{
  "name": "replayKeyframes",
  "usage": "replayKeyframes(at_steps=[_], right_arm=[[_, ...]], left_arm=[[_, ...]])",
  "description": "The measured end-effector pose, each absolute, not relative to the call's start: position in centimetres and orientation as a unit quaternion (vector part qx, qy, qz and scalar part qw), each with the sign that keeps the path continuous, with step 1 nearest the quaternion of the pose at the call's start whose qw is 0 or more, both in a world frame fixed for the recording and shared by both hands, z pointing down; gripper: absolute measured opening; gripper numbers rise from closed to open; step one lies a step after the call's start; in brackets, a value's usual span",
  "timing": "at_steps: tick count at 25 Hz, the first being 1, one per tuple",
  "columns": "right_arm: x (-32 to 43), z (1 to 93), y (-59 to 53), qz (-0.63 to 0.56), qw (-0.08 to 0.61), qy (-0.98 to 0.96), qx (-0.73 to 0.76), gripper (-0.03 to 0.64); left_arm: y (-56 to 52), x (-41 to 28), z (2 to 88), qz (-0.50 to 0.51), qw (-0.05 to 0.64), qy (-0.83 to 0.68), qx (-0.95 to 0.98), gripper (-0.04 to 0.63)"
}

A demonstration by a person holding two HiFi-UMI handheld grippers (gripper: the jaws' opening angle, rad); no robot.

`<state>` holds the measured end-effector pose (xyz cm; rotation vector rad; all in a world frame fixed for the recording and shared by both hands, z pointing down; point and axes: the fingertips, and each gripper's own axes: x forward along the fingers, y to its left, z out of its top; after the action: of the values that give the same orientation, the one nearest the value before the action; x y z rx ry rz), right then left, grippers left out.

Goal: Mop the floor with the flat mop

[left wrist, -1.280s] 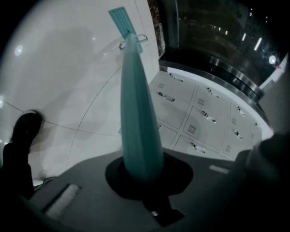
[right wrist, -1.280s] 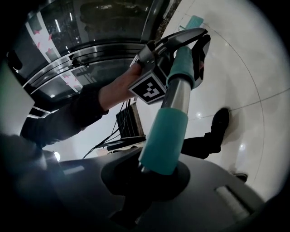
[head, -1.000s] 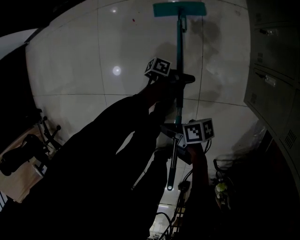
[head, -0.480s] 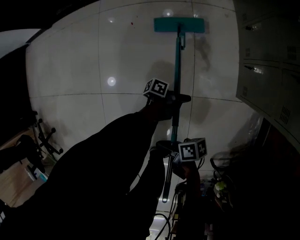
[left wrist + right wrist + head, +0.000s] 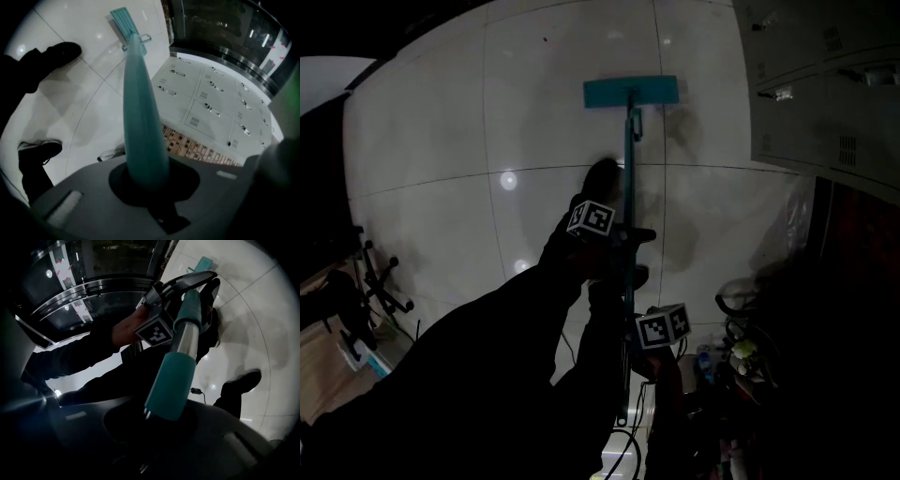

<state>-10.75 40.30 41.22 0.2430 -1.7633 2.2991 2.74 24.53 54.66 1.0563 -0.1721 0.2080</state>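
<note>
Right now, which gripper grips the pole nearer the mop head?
The left gripper, farther along the pole; the right gripper clamps its end grip.

No readable text, no labels — only square markers

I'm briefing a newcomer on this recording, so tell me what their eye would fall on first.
The teal flat mop head stands out, lying on the pale tiled floor near the top of the head view. Its long handle runs back toward the person. The left gripper is clamped partway along it and the right gripper nearer its upper end. Grey lockers fill the upper right.
</note>
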Motion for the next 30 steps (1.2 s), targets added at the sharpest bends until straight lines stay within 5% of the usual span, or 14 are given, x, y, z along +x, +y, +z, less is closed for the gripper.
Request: replayKeyframes(at_steps=[14, 30], right_arm=[[-10.7, 43.2, 55.0, 0.8, 0.113, -0.586, 0.066, 0.054], [-10.3, 44.2, 52.9, 0.803, 0.12, -0.581, 0.055, 0.055]], left_arm=[[40.3, 2.2, 58.1, 0.122, 0.863, -0.09, 0.481, 0.043], [37.8, 2.1, 59.2, 0.106, 0.869, -0.101, 0.473, 0.044]])
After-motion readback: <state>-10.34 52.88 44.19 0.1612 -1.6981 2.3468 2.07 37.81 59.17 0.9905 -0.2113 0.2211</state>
